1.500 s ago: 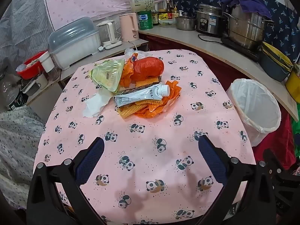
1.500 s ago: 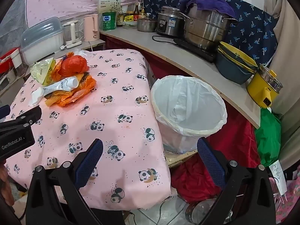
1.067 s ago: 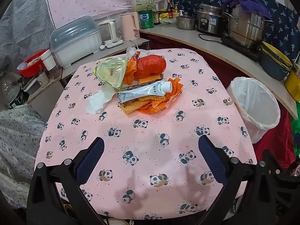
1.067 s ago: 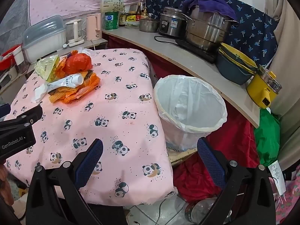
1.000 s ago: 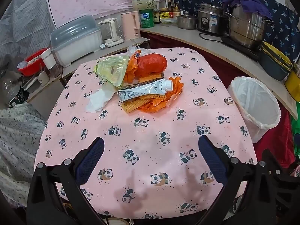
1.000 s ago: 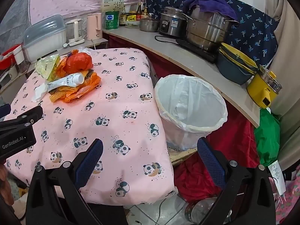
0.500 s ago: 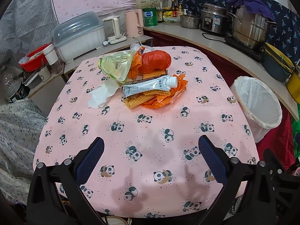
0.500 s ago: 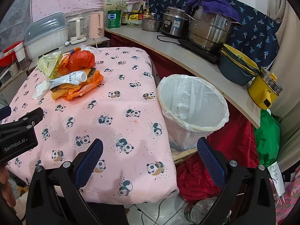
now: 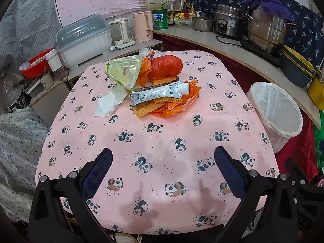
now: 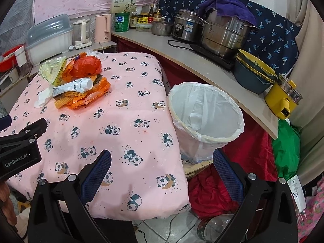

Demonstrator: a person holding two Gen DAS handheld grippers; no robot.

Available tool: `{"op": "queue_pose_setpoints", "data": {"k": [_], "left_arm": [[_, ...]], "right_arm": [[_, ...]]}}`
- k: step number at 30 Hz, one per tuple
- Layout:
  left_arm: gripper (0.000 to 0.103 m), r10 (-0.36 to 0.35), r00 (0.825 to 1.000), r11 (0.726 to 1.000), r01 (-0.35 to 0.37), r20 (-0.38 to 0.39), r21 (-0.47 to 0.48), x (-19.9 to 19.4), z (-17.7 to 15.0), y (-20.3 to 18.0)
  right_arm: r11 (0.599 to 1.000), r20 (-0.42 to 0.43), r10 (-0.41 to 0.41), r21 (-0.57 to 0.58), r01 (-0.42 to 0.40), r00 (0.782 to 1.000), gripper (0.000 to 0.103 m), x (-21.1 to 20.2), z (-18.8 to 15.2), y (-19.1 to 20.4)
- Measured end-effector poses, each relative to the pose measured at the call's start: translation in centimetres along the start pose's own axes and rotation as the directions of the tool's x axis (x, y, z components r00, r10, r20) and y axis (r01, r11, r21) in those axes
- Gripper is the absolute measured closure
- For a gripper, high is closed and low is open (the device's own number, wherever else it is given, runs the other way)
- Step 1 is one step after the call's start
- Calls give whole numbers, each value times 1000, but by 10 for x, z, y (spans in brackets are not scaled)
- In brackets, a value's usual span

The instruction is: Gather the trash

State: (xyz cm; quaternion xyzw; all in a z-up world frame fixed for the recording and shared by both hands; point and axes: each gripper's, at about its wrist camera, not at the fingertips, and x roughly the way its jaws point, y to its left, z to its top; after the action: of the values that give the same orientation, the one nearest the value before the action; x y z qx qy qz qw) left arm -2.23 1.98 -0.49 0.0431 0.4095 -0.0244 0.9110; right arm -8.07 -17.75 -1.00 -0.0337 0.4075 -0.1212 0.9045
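Presently, your left gripper (image 9: 163, 170) hangs over the near edge of the pink panda-print tablecloth (image 9: 158, 141), jaws spread wide and holding nothing; your right gripper (image 10: 162, 168) is likewise fully spread and empty, poised over the cloth's right-hand near corner. The trash lies in one heap well ahead of the left gripper, toward the far side of the table: a crushed white carton with a screw cap (image 9: 160, 92) on top, ridged yellow wafer pieces (image 9: 150, 106) and crumpled orange plastic (image 9: 178, 104) beneath it, a bulging red plastic bag (image 9: 167, 66) and a yellow-green wrapper (image 9: 124, 71) behind, a torn white tissue (image 9: 108, 103) to the left. The white-lined round bin (image 10: 205, 117) stands just ahead and right of the right gripper, beside the table edge, apparently empty. Recommendation: advance the left gripper low toward the carton first, since it rests loose on top; close across its flattened body, not the cap; lift clear before swinging right, lest the wafers scatter.
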Motion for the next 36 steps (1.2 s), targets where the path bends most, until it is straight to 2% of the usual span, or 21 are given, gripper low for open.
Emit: {"op": "queue_pose_setpoints", "data": {"k": [36], "left_arm": [[7,-11,1000,1000,11,8,10,-3,-1,-3]], "right_arm": [[1000,3,-2,-1,2,1000,7,-1,1,-2]]}}
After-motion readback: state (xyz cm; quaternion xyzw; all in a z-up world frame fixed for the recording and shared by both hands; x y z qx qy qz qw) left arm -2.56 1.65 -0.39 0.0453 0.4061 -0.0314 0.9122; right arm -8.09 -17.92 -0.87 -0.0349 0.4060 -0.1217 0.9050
